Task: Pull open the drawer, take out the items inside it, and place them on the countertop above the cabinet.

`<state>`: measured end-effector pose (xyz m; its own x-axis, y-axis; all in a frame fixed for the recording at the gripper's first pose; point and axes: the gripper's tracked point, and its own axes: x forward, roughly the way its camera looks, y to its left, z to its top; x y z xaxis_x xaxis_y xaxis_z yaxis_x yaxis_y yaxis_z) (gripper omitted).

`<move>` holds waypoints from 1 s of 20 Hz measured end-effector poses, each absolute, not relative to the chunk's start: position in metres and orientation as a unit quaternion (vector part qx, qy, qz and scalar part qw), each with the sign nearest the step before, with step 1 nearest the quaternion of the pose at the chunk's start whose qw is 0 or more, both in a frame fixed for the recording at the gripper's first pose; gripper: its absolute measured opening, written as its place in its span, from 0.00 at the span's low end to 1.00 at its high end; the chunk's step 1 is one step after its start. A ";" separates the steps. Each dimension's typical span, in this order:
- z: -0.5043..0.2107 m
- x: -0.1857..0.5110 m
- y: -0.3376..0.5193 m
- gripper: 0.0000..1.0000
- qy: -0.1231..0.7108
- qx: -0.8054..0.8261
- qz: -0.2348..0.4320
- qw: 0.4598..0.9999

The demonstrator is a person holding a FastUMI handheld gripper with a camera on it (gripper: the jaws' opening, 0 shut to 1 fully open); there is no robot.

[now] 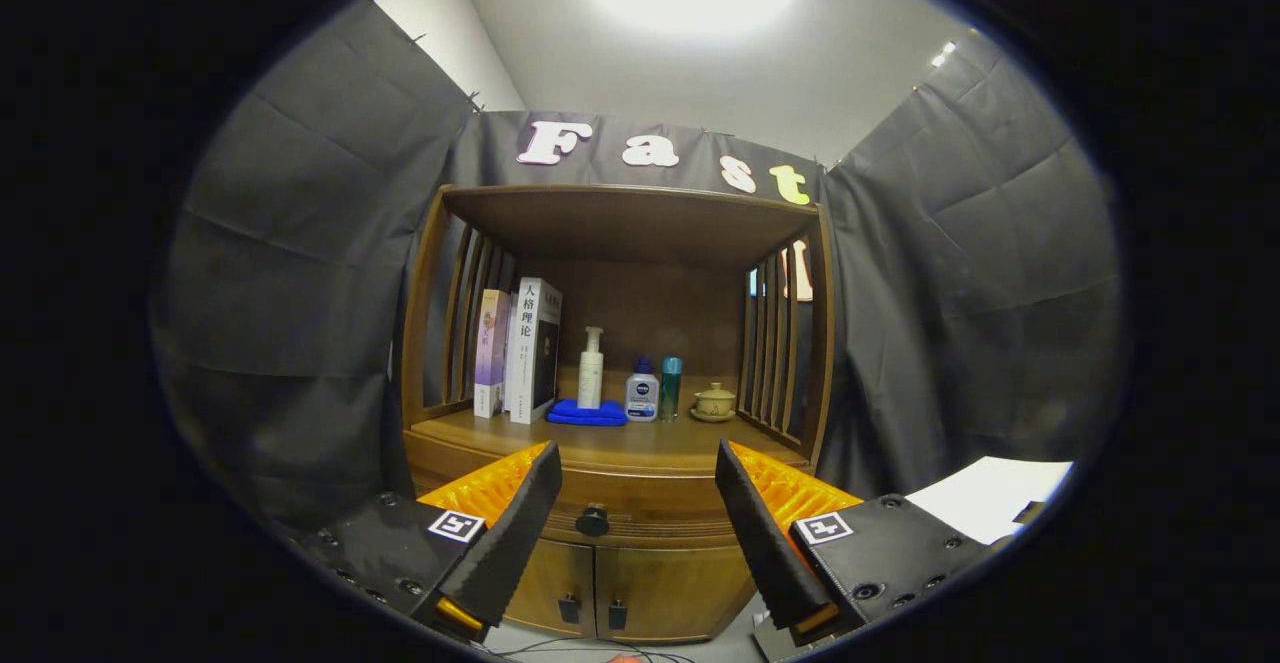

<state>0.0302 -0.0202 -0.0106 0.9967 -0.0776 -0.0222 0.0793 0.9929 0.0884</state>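
The gripper (638, 468) stands wide, with its two fingers well apart and nothing between them. It is in front of a wooden cabinet (640, 583) and does not touch it.

The drawer (650, 508) is closed. Its dark round knob (592, 520) is seen in the gap between the fingers, closer to the left finger and a little beyond the tips. What is inside the drawer cannot be seen. Below the drawer there are two small doors (630, 588), each with a dark handle near the middle seam.

Above the drawer is the surface (640, 443) of the cabinet, under a wooden roof with slatted sides. Near its left edge stand several upright books (520, 351). Towards the back middle lies a folded blue cloth (587, 413), and a white pump bottle (591, 368) stands on it or just behind it; I cannot tell which. To the right of it are a small white bottle with a blue cap (641, 390), a slim teal bottle (670, 388) just beside it, and then a small lidded cup on a saucer (714, 402) near the right edge.
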 end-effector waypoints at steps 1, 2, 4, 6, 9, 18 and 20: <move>-0.012 0.035 -0.019 0.97 0.011 0.046 -0.040 0.998; -0.012 0.040 -0.019 0.97 0.012 0.049 -0.041 0.998; -0.016 0.052 -0.018 0.97 0.016 0.059 -0.044 0.997; -0.023 0.064 -0.011 0.97 0.022 0.063 -0.039 0.997; -0.040 0.083 -0.006 0.97 0.041 0.079 -0.039 0.995; -0.107 0.141 0.005 0.97 0.112 0.103 -0.032 0.988; -0.122 0.151 0.009 0.97 0.127 0.100 -0.025 0.987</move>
